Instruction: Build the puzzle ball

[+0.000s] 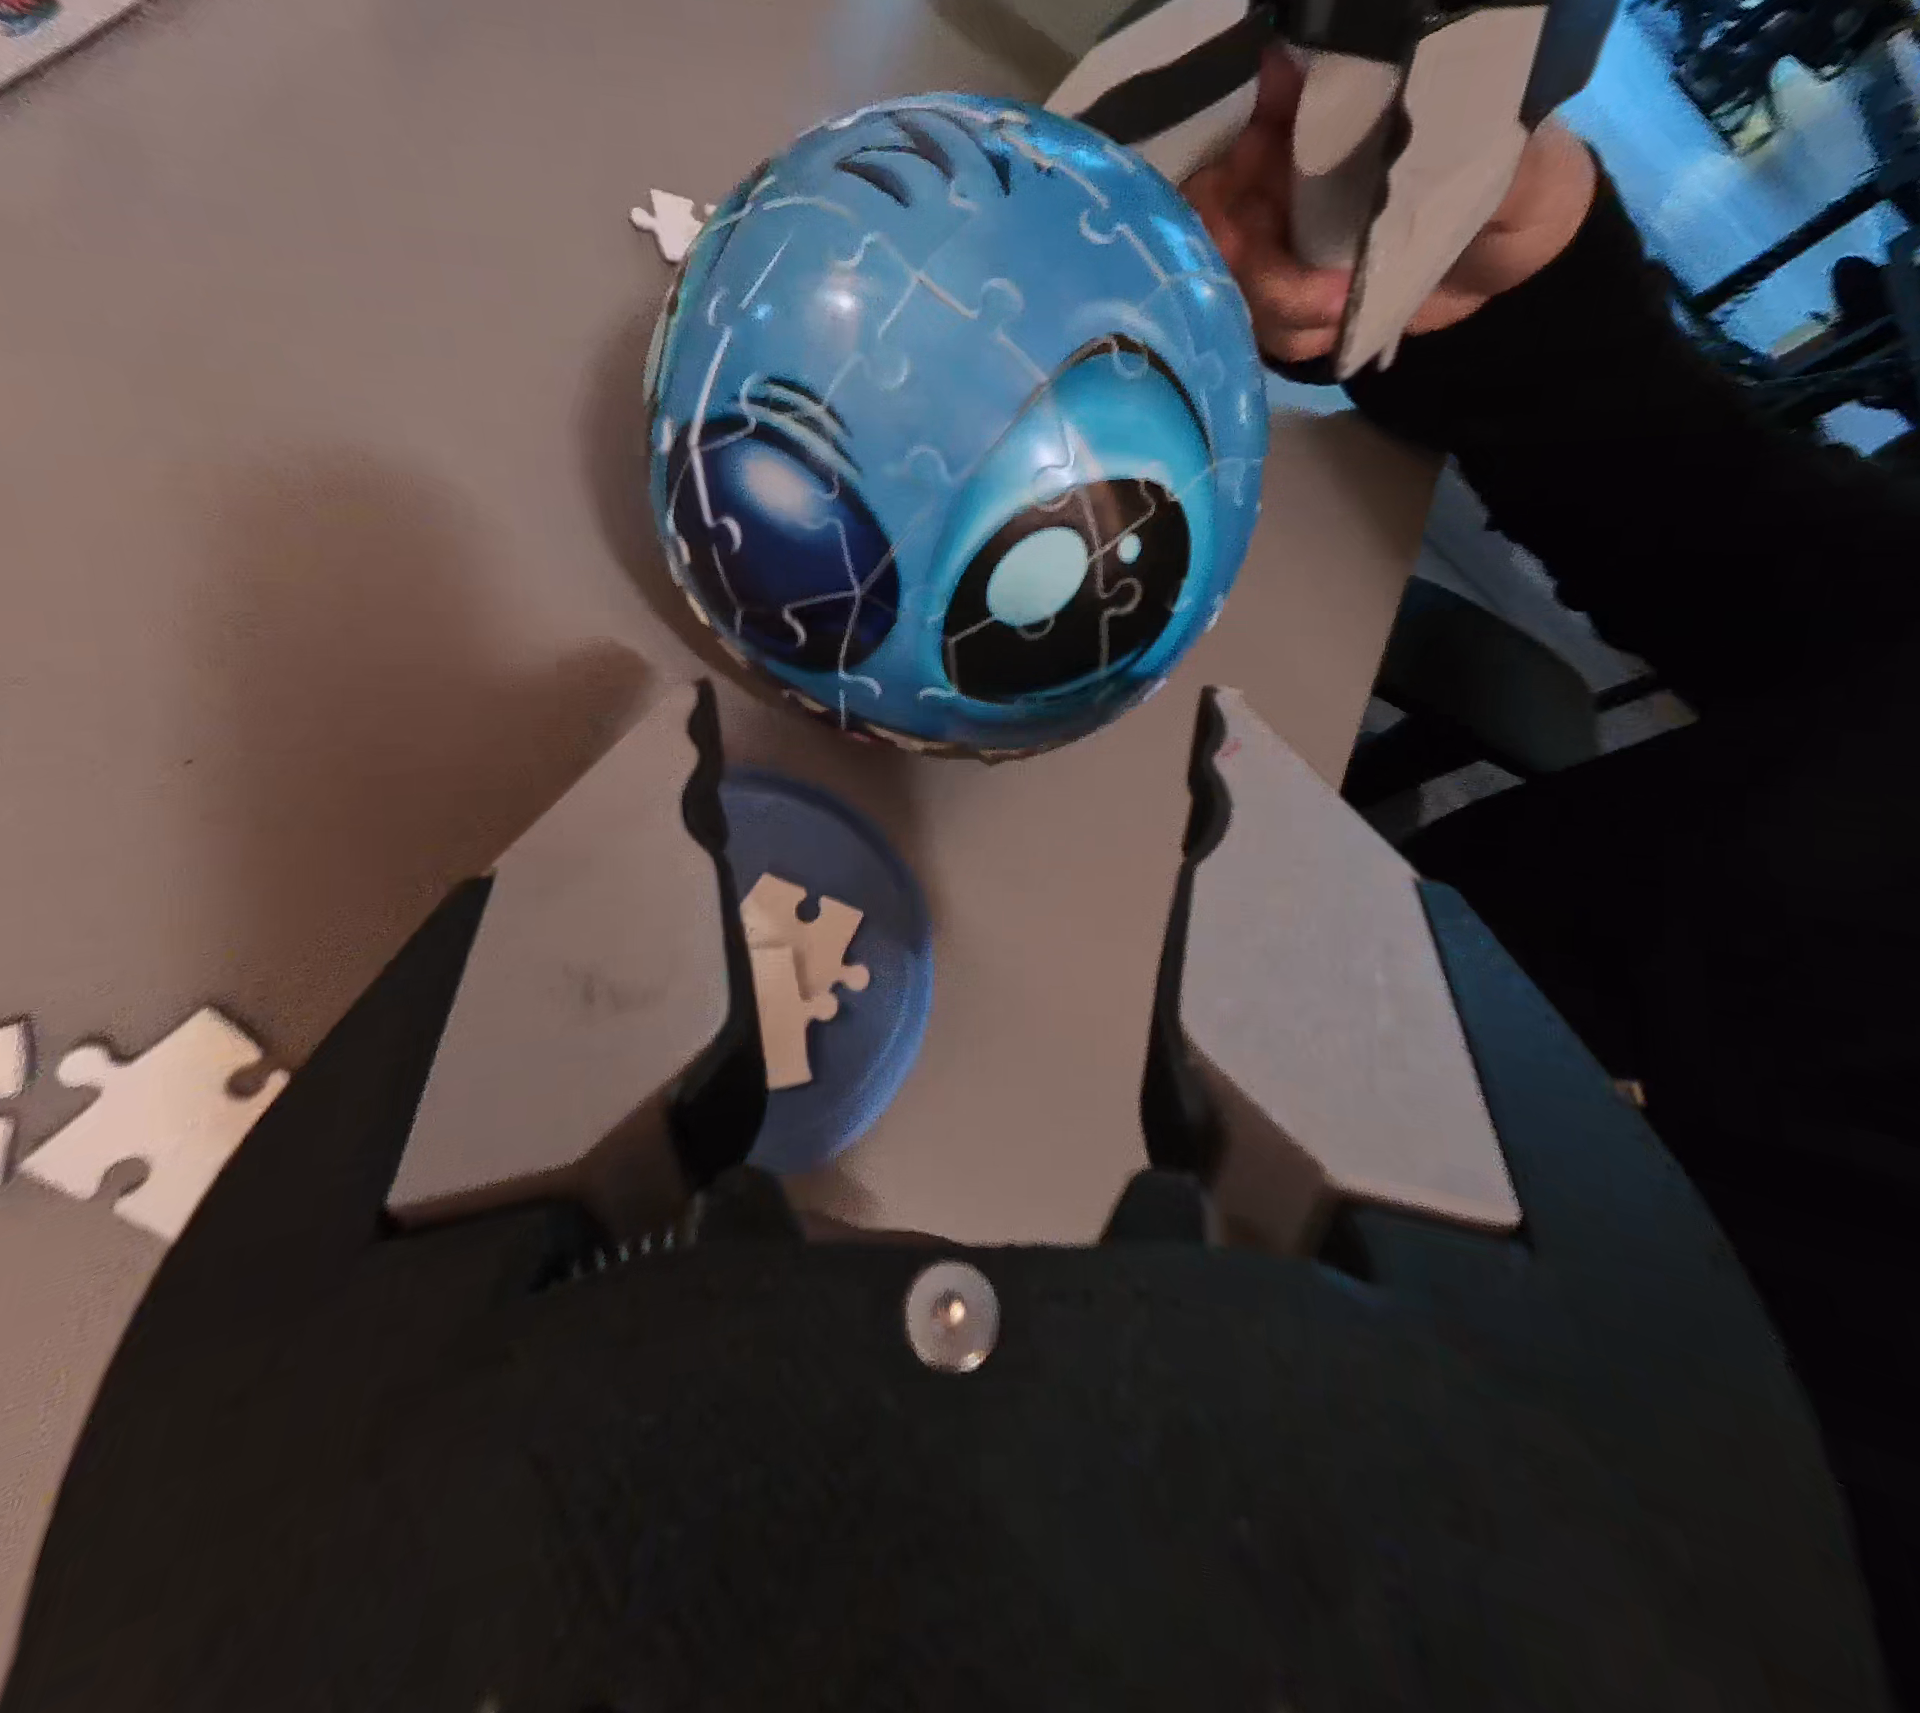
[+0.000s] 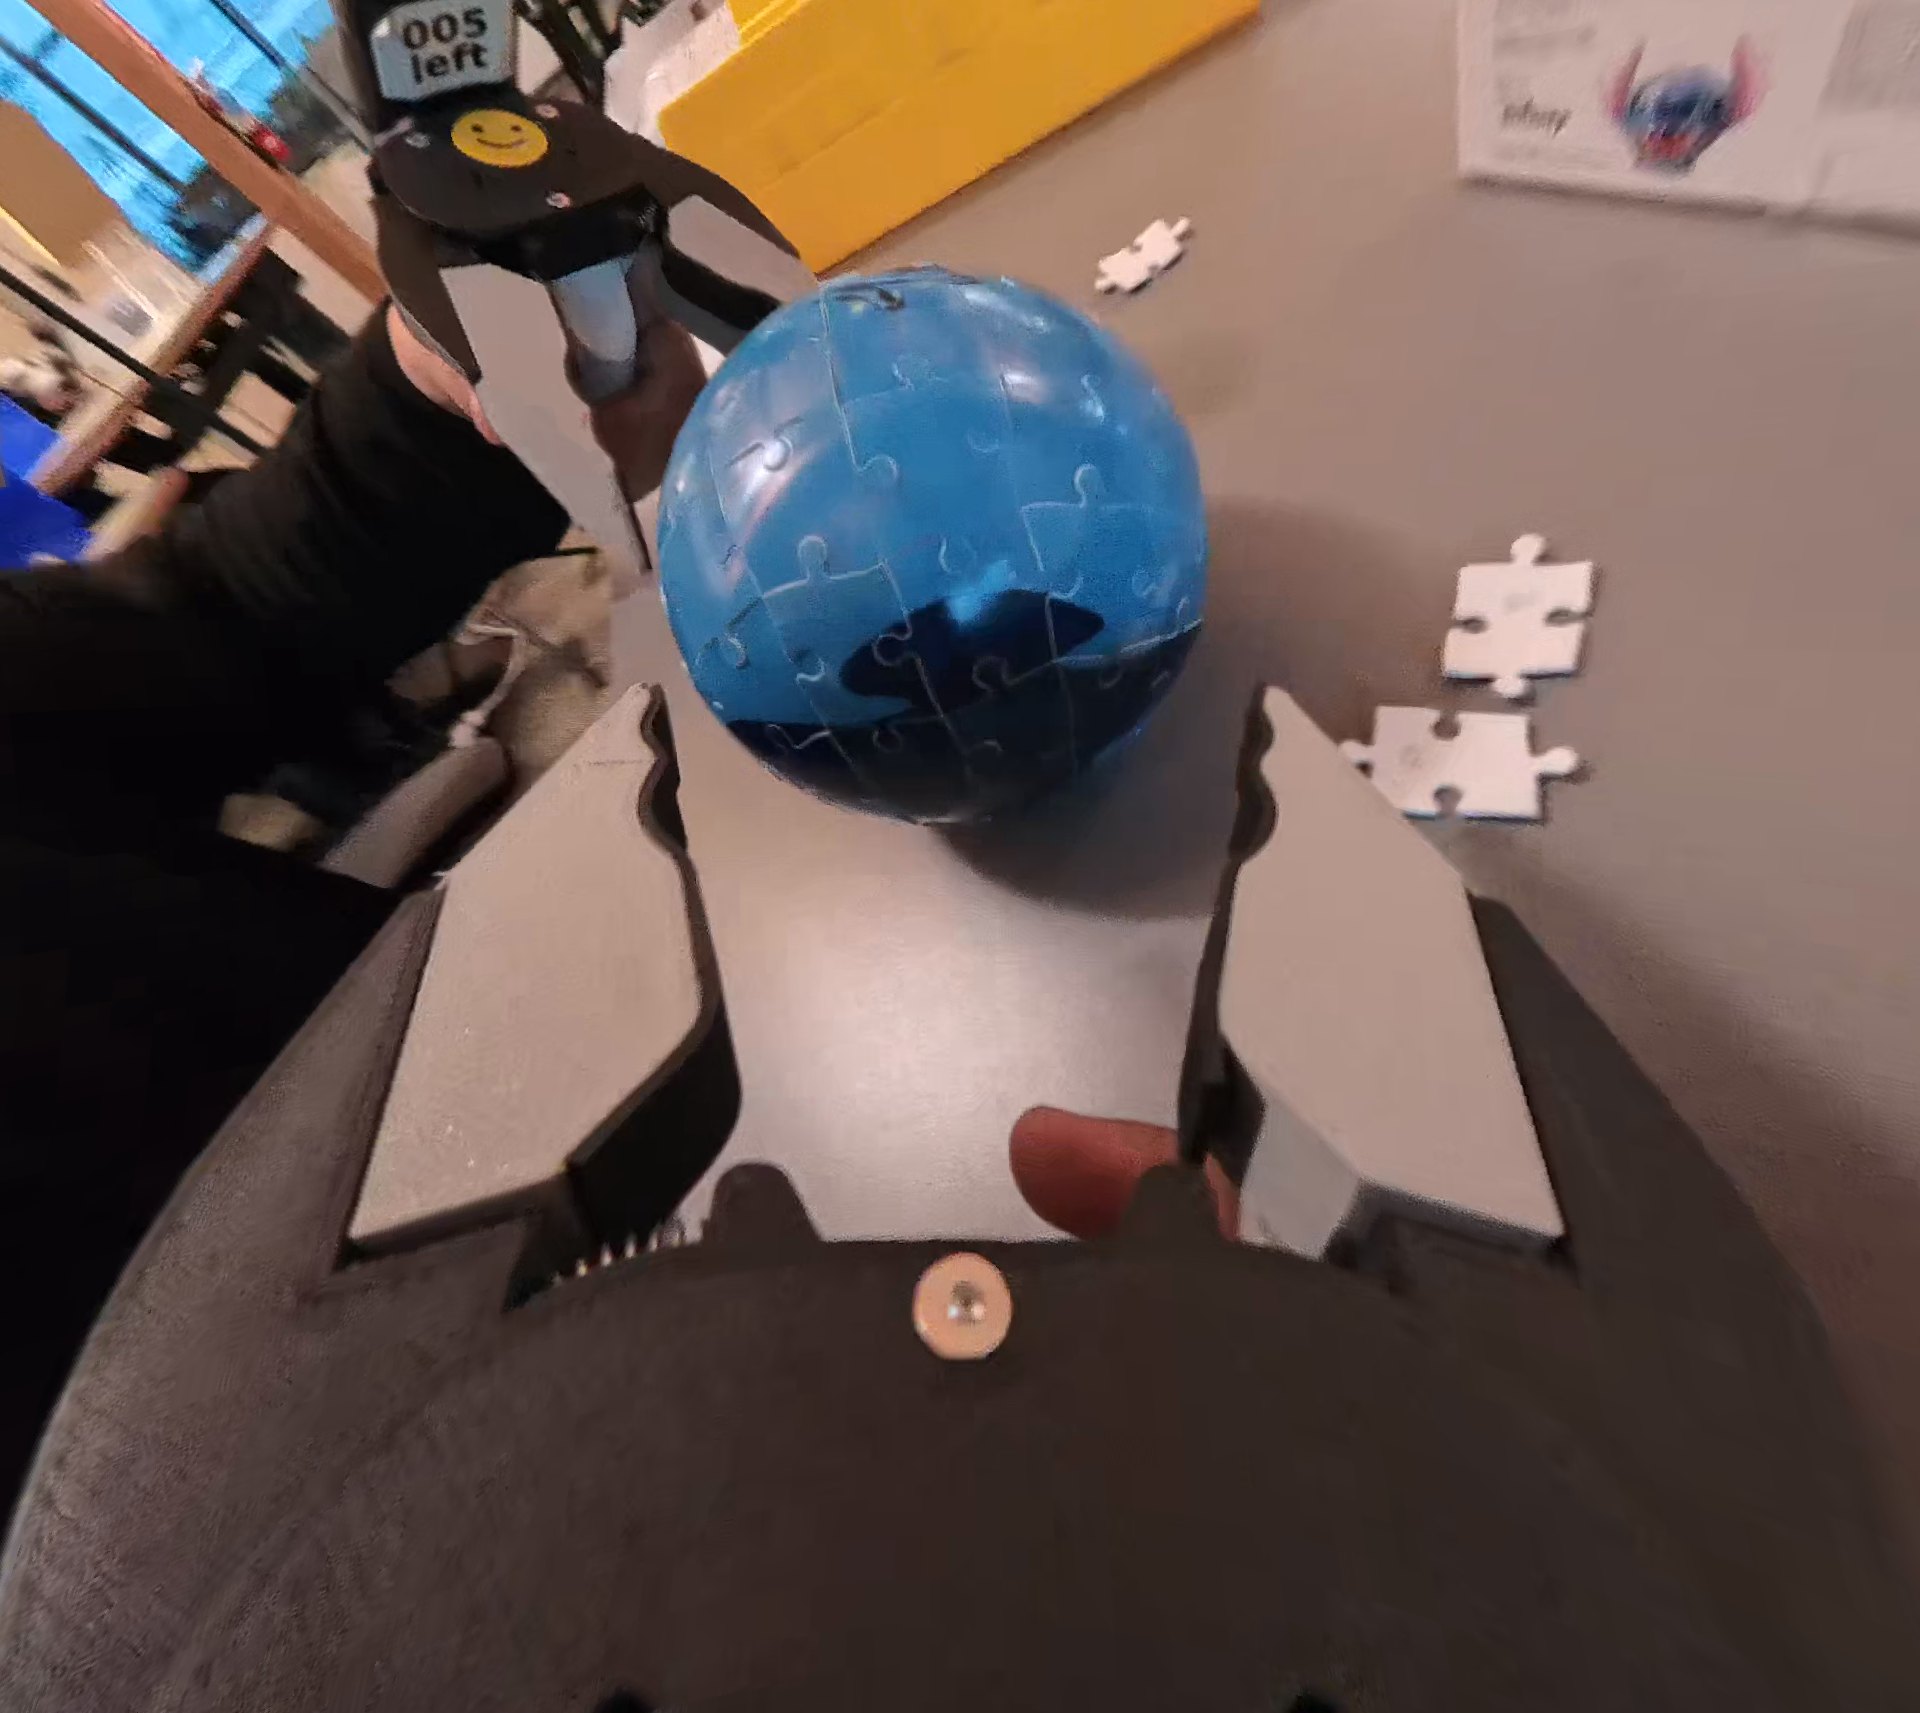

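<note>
Pieces: loose white puzzle pieces [image 1: 156,1113] lie face down left of the left gripper [image 1: 951,728]; more [image 1: 805,977] sit on a blue disc [image 1: 862,915] between its fingers.
Left gripper: spread wide, holding nothing.
Ball: puzzle ball [image 1: 956,427] rests on the grey table [image 1: 312,416] just ahead of both grippers, touching neither; probably light, hollow, glossy and slippery, seams liable to pop.
Hold: cradle opposite sides gently.
Right gripper [image 2: 961,718]: spread, empty.
Room: table edge close behind the ball; open tabletop elsewhere.
</note>
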The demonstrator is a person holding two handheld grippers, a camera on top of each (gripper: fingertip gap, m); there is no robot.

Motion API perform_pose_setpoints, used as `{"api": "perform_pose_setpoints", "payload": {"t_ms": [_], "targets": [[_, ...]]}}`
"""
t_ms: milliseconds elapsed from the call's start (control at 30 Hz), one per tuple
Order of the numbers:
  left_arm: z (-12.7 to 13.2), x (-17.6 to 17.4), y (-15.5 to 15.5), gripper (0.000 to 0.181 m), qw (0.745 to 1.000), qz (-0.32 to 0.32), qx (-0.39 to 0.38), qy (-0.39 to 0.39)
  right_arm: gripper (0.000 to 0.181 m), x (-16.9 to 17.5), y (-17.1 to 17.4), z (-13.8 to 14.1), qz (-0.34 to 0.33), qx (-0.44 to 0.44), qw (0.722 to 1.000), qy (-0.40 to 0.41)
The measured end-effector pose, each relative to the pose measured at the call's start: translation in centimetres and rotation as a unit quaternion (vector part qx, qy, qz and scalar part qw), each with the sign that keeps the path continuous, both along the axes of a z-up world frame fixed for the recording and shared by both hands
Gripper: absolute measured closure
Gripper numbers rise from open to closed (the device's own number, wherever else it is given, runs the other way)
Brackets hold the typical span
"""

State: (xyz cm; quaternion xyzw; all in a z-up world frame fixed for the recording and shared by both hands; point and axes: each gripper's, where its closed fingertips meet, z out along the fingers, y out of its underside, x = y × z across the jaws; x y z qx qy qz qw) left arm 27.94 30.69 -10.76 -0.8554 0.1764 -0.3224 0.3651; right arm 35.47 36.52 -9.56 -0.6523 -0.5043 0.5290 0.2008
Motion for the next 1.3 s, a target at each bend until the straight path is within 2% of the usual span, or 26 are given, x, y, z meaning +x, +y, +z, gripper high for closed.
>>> {"api": "perform_pose_setpoints", "payload": {"t_ms": [133, 267, 467, 600, 833, 933, 1067, 1300], "targets": [[0.3, 0.1, 1.3, 0.101, 1.000, 0.010, -0.009, -0.009, 0.077, -1.2, -0.6, 0.0, 0.026, -0.097, 0.995, -0.010], [0.4, 0.6, 1.0, 0.106, 1.000, 0.005, 0.000, 0.016, 0.078, -2.2, -0.1, -0.5, 0.014, -0.074, 0.997, -0.031], [1.1, 0.9, -0.2, 0.110, 0.993, 0.005, 0.092, 0.075, 0.086, -2.4, -0.4, 2.4, -0.006, 0.088, 0.994, 0.065], [1.2, 1.8, -2.0, 0.116, 0.990, -0.004, 0.121, 0.068, 0.096, -0.9, -2.9, 3.9, 0.015, 0.198, 0.972, 0.123], [0.7, 3.0, -4.2, 0.112, 0.986, -0.010, 0.140, 0.086, 0.100, 1.7, -7.5, 3.5, 0.048, 0.333, 0.929, 0.153], [0.6, 3.2, -4.9, 0.098, 0.989, -0.015, 0.124, 0.076, 0.098, 2.4, -8.1, 4.2, 0.046, 0.329, 0.928, 0.168], [0.5, 3.9, -5.3, 0.100, 0.990, -0.018, 0.122, 0.062, 0.088, 3.3, -6.6, 5.1, 0.024, 0.271, 0.948, 0.167], [-0.1, 6.8, -6.2, 0.102, 0.987, -0.049, 0.141, 0.063, 0.073, 4.9, -7.1, 3.1, 0.028, 0.185, 0.972, 0.143]]}}
